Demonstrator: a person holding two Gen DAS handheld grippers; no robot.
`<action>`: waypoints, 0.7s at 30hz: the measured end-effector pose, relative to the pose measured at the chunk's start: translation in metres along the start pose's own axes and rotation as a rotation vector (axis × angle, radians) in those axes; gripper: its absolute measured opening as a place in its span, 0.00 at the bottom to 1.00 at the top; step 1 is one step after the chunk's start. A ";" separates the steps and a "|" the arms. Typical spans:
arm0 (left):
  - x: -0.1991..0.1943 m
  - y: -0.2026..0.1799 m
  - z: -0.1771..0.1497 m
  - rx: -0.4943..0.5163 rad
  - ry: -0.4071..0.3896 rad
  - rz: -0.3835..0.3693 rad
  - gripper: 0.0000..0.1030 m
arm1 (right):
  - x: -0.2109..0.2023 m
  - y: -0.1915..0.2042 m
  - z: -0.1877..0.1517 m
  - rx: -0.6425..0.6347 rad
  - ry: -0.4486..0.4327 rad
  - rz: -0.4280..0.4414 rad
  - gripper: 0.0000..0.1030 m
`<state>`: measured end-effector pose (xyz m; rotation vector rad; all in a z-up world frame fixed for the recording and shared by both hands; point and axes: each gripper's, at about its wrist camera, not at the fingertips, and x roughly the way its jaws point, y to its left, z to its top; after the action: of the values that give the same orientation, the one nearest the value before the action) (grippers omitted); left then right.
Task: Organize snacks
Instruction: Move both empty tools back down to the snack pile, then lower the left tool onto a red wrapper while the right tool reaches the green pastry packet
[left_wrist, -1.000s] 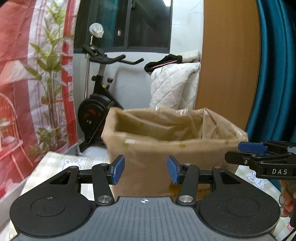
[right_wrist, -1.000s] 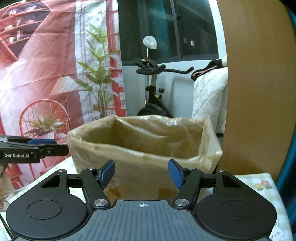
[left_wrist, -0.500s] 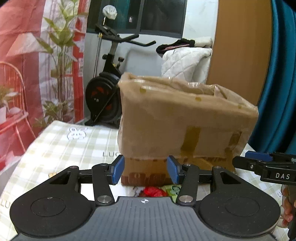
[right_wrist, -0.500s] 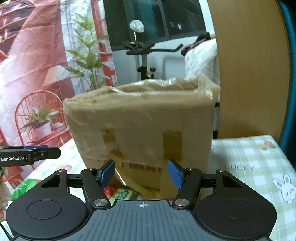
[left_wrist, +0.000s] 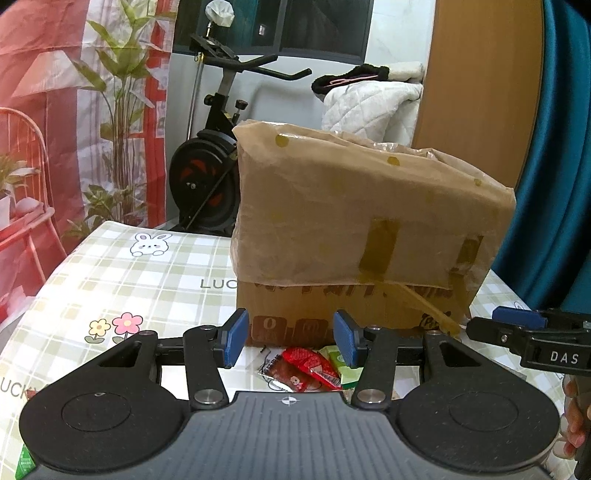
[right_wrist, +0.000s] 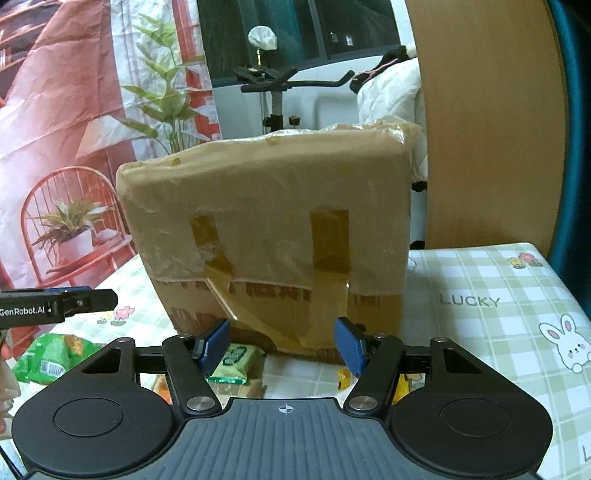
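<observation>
Both claws lowered; box (left_wrist: 369, 229) rim now above view, snacks (left_wrist: 310, 369) apparently revealed.

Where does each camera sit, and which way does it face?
Left wrist: sits behind the open left gripper, facing the cardboard box; fingertips show at right.
Right wrist: sits behind the open right gripper, facing the box; left gripper enters at left.
Shared: the box, checked tablecloth, exercise bike.
</observation>
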<state>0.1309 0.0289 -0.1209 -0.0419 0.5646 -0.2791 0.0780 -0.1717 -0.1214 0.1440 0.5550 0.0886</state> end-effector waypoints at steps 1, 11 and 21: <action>-0.001 0.001 0.000 -0.002 0.000 0.000 0.51 | -0.001 -0.001 -0.002 0.002 0.001 -0.004 0.57; 0.003 0.007 -0.006 -0.030 0.022 -0.002 0.51 | 0.001 -0.024 -0.015 0.054 0.033 -0.044 0.56; 0.023 0.014 -0.024 -0.063 0.100 -0.043 0.49 | 0.029 -0.005 -0.018 0.012 0.104 0.016 0.51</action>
<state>0.1400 0.0371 -0.1552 -0.1014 0.6726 -0.3061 0.0938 -0.1712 -0.1521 0.1559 0.6581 0.1093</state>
